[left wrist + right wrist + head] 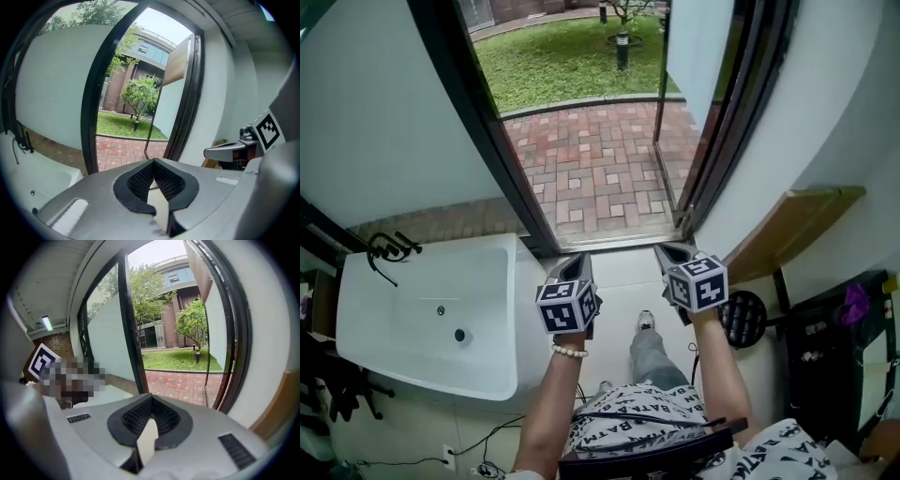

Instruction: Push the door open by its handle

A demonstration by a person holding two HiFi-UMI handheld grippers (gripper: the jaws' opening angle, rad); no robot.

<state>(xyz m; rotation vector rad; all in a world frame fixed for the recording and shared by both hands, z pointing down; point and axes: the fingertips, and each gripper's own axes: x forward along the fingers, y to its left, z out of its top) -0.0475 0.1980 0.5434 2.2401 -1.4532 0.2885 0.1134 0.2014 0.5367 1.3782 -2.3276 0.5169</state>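
Note:
The door (698, 56) stands swung outward at the right of the doorway, a pale panel in a dark frame, its near edge (659, 94) over the brick patio. No handle can be made out on it. In the left gripper view the door (173, 98) shows beyond the opening, and in the right gripper view the door (213, 329) is at the right. My left gripper (572, 267) and right gripper (673, 251) are side by side just inside the threshold, both pointing out through the doorway. Both are shut with nothing between the jaws, left gripper (152, 161), right gripper (151, 397).
A white basin (422, 309) with a black tap (389, 248) sits low at the left, beside the black door frame (487, 131). A wooden shelf (787, 230) and a round black object (745, 319) are at the right. The person's leg and shoe (645, 322) are below the grippers.

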